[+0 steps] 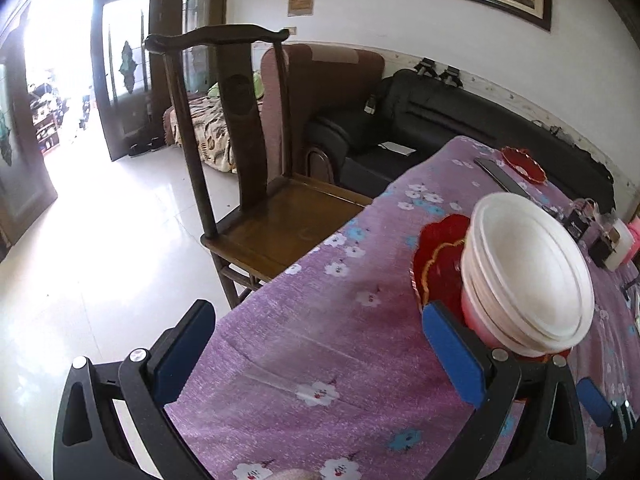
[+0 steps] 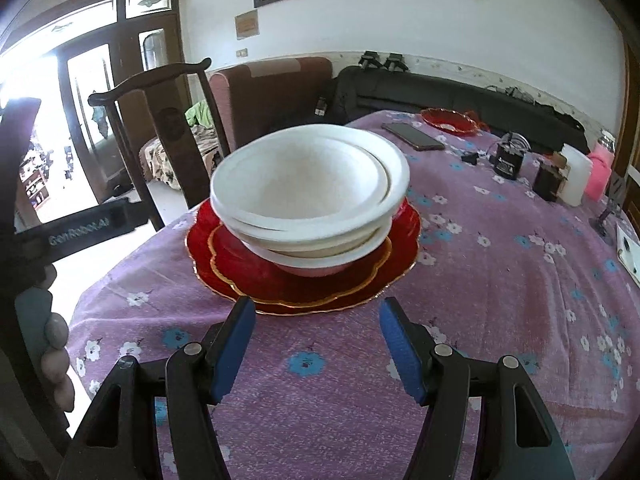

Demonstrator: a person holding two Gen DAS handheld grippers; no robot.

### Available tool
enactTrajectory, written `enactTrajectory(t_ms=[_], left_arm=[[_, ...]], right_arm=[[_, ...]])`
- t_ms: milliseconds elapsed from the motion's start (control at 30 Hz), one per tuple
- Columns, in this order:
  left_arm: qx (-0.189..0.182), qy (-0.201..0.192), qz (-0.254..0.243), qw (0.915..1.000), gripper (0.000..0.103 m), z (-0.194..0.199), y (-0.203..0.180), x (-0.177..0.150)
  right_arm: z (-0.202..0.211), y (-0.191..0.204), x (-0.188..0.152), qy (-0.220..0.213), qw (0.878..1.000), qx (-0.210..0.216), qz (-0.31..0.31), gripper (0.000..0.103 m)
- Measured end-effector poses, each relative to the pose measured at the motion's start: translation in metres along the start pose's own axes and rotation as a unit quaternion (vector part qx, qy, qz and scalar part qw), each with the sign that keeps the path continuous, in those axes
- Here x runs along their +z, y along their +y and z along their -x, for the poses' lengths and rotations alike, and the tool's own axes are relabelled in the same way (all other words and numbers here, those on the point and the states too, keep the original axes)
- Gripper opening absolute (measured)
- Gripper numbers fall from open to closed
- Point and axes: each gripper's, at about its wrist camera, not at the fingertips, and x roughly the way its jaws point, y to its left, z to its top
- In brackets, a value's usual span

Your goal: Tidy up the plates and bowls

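Observation:
A stack of white bowls (image 2: pixel 312 196) stands on two nested red plates with gold rims (image 2: pixel 320 284), near the left edge of the purple flowered tablecloth (image 2: pixel 480 300). My right gripper (image 2: pixel 318 332) hovers just in front of the plates, open, with nothing between its blue pads. In the left wrist view the same bowls (image 1: pixel 528 272) and red plates (image 1: pixel 436 256) lie to the right. My left gripper (image 1: pixel 320 340) is open over bare cloth. Its right finger (image 1: pixel 452 352) sits close beside the stack; whether it touches is unclear. A small red dish (image 2: pixel 450 120) rests at the far side.
A dark phone (image 2: pixel 412 136) lies near the small dish. Black boxes (image 2: pixel 508 160) and white and pink containers (image 2: pixel 576 176) crowd the far right. A wooden chair (image 1: pixel 260 200) stands against the table's left edge, with sofas behind. A hand (image 2: pixel 54 344) shows at the left border.

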Motion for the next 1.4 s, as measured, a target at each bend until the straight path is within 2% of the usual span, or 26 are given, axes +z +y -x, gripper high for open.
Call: enactTrajectory(t_ms=[367, 667, 900, 1400], left_arm=[[-0.030, 0.000, -0.078, 0.9965, 0.103, 0.015, -0.061, -0.013], [-0.057, 0.002, -0.122, 0.9909, 0.103, 0.022, -0.104, -0.020], [-0.072, 0.018, -0.127, 0.9892, 0.103, 0.020, -0.114, -0.022], [-0.078, -0.007, -0.109, 0.9910, 0.103, 0.021, -0.109, -0.005]], right_arm=[[0.012, -0.038, 0.000, -0.009, 0.999, -0.020, -0.048, 0.069], [0.019, -0.071, -0.007, -0.008, 0.995, -0.027, -0.091, 0.069], [0.022, -0.074, -0.010, -0.011, 0.996, -0.024, -0.088, 0.069], [0.020, -0.061, -0.009, -0.007, 0.997, -0.018, -0.071, 0.069]])
